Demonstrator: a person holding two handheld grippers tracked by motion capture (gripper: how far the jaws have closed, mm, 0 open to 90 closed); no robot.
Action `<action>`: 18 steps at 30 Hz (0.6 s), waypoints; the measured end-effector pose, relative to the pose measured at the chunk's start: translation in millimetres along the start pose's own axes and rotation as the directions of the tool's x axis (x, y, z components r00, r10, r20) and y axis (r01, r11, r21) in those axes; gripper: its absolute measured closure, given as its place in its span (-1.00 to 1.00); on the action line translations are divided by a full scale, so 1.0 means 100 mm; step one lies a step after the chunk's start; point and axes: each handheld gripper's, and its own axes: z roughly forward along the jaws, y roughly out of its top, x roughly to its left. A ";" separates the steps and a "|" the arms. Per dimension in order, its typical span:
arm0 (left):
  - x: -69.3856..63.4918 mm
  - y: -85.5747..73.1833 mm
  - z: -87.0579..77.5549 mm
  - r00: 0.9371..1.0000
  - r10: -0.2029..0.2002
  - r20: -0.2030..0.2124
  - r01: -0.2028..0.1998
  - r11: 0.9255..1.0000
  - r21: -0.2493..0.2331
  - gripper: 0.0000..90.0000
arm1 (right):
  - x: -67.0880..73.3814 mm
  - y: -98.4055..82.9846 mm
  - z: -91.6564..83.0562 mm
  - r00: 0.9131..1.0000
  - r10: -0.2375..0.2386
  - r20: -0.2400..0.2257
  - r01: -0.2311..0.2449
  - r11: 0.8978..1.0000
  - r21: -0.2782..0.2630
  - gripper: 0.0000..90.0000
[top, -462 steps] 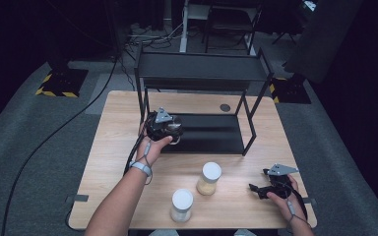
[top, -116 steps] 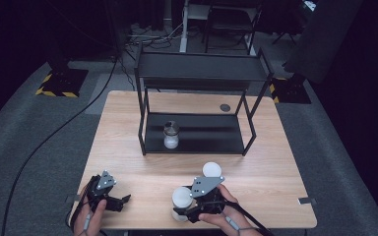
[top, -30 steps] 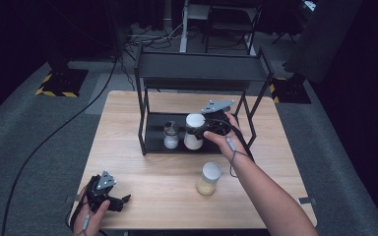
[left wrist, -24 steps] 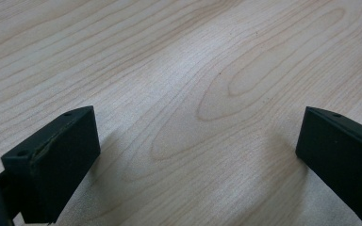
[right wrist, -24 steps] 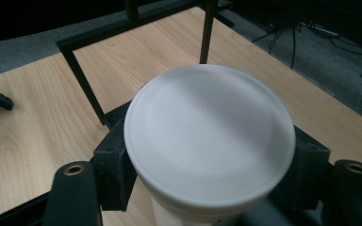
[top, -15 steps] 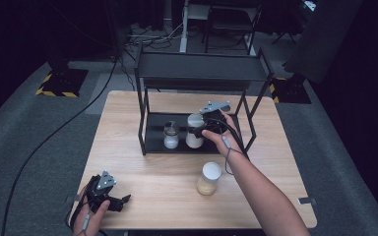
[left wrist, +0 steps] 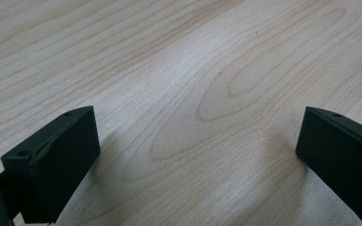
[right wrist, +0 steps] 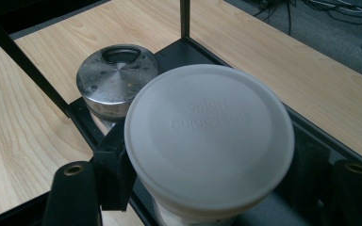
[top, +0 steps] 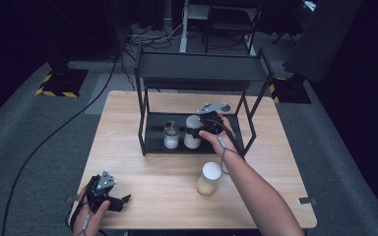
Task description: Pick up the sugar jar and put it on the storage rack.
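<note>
My right gripper (top: 200, 132) is shut on a white-lidded jar (top: 193, 132) at the lower shelf of the black rack (top: 152, 130). In the right gripper view the jar's white lid (right wrist: 209, 139) sits between the black jaws, beside a metal-lidded glass jar (right wrist: 117, 80). That glass jar (top: 171, 135) stands on the shelf just left of the held one. Another white-lidded jar (top: 208, 178) with tan contents stands on the table in front of the rack. My left gripper (top: 120, 201) rests open near the table's front left edge, with nothing but wood between its fingers (left wrist: 52, 162).
The wooden table (top: 142, 167) holds the two-level black rack at its back middle. Its upper shelf (top: 202, 66) is bare. Black uprights (right wrist: 185, 19) frame the shelf close to my right gripper. Cables lie on the grey floor (top: 39, 123) around the table.
My right gripper has carried the white-lidded jar a little further into the rack and down, beside the glass jar. The left gripper has stayed still.
</note>
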 end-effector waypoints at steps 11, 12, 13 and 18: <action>0.00 0.00 0.00 1.000 0.001 0.001 -0.001 1.000 0.002 -1.00 | -0.01 -0.02 0.05 0.999 0.040 0.028 -0.041 0.999 0.023 -0.61; 0.00 0.00 0.00 1.000 0.002 0.001 -0.002 1.000 0.002 -1.00 | -0.01 -0.02 0.04 0.999 0.042 0.030 -0.043 0.999 0.022 -0.65; 0.00 0.00 0.00 1.000 0.002 0.002 -0.002 1.000 0.002 -1.00 | -0.01 -0.03 0.02 0.998 0.045 0.032 -0.046 0.999 0.015 -0.69; 0.00 0.00 0.00 1.000 0.003 0.002 -0.003 1.000 0.002 -1.00 | 0.01 -0.04 -0.17 0.999 0.044 0.019 -0.044 0.999 -0.021 -0.80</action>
